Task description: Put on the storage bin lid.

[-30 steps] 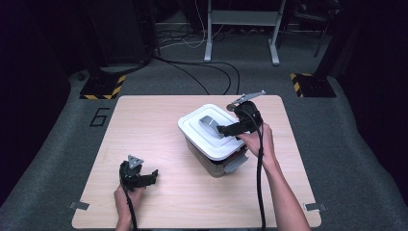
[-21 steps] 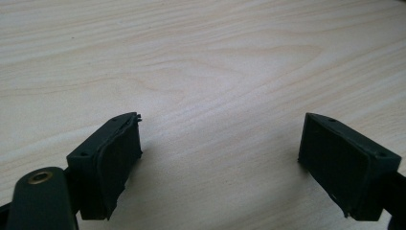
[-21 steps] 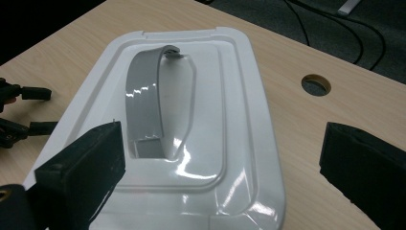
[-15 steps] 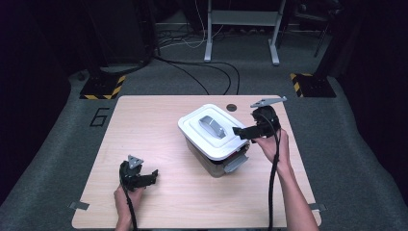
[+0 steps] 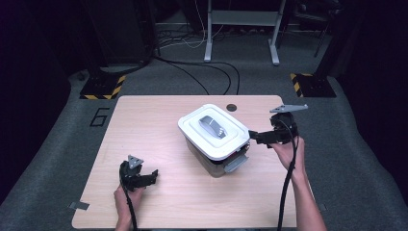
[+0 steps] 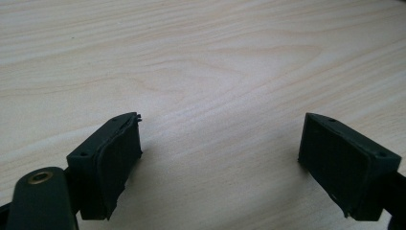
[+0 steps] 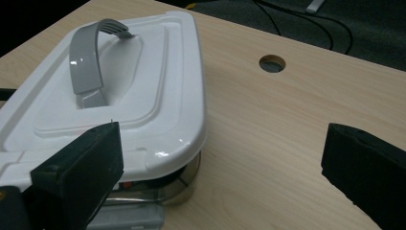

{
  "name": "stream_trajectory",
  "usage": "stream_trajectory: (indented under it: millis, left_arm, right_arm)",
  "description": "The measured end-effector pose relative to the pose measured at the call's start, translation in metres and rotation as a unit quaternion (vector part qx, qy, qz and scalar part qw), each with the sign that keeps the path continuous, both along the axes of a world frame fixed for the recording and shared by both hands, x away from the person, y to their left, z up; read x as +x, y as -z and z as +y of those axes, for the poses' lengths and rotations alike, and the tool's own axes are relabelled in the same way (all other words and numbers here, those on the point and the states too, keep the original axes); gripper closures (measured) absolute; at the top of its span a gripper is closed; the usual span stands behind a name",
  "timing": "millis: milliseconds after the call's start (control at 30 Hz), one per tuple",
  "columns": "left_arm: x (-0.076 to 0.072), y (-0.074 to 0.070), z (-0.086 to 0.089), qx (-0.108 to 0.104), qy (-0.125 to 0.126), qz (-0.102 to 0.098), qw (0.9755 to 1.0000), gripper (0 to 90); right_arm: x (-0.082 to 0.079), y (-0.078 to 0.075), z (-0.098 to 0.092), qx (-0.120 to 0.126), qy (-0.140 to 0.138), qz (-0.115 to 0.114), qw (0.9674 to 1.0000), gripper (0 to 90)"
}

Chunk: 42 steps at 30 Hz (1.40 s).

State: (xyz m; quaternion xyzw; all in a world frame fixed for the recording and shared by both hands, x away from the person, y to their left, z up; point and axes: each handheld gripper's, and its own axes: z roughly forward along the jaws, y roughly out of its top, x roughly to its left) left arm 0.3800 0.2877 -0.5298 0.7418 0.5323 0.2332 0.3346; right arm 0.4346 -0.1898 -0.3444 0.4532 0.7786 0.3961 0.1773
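Note:
A clear box with a white lid [image 5: 226,139] and a grey handle [image 5: 213,126] stands in the middle of the wooden table [image 5: 144,130]. My right gripper [image 5: 254,138] hovers just off the box's right side with its jaws aimed at the lid's edge. In the right gripper view it [image 7: 222,158] stands open with bare wood between the pads, and the lid [image 7: 163,86] and handle [image 7: 86,62] lie at the left. My left gripper [image 5: 153,177] rests low near the front left of the table. It [image 6: 220,148] is open over bare wood.
A grey latch [image 5: 235,162] hangs open on the box's near side. A round cable hole [image 5: 232,107] sits in the table behind the box. Cables run over the dark floor beyond the far edge. A desk frame [image 5: 240,29] stands farther back.
My right gripper has moved from over the lid to the right, off the box and a little lower. The left gripper has stayed put.

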Motion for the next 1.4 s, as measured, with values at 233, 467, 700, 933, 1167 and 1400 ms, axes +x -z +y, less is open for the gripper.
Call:
stream_trajectory:
  millis: [233, 467, 700, 933, 1167, 1400]
  left_arm:
    - [0.0, 0.0, 0.0, 0.0, 0.0, 0.0, 1.0, 14.2]
    - [0.0, 0.0, 0.0, 0.0, 0.0, 0.0, 1.0, 14.2]
    - [0.001, 0.0, 0.0, 0.0, 0.001, 0.001, 1.0, 14.2]
    - [0.001, 0.0, -0.001, 0.001, 0.005, -0.001, 1.0, 14.3]
    - [0.002, 0.0, -0.001, 0.0, 0.011, 0.0, 0.9999, 14.3]
    - [0.002, 0.0, -0.001, 0.001, 0.011, 0.0, 0.9999, 14.3]
  right_arm:
    - [-0.006, 0.021, -0.021, 0.008, 0.02, 0.012, 0.9997, 0.3]
    - [-0.01, 0.046, -0.04, 0.021, 0.036, 0.027, 0.9987, 0.4]
    - [-0.009, 0.079, -0.048, 0.019, 0.044, 0.055, 0.9973, 0.2]
    - [-0.011, 0.118, -0.05, 0.016, 0.056, 0.079, 0.9952, 0.0]
    - [-0.016, 0.157, -0.051, 0.002, 0.068, 0.09, 0.9936, 0.0]
    - [-0.022, 0.176, -0.052, -0.013, 0.082, 0.066, 0.9944, 0.0]
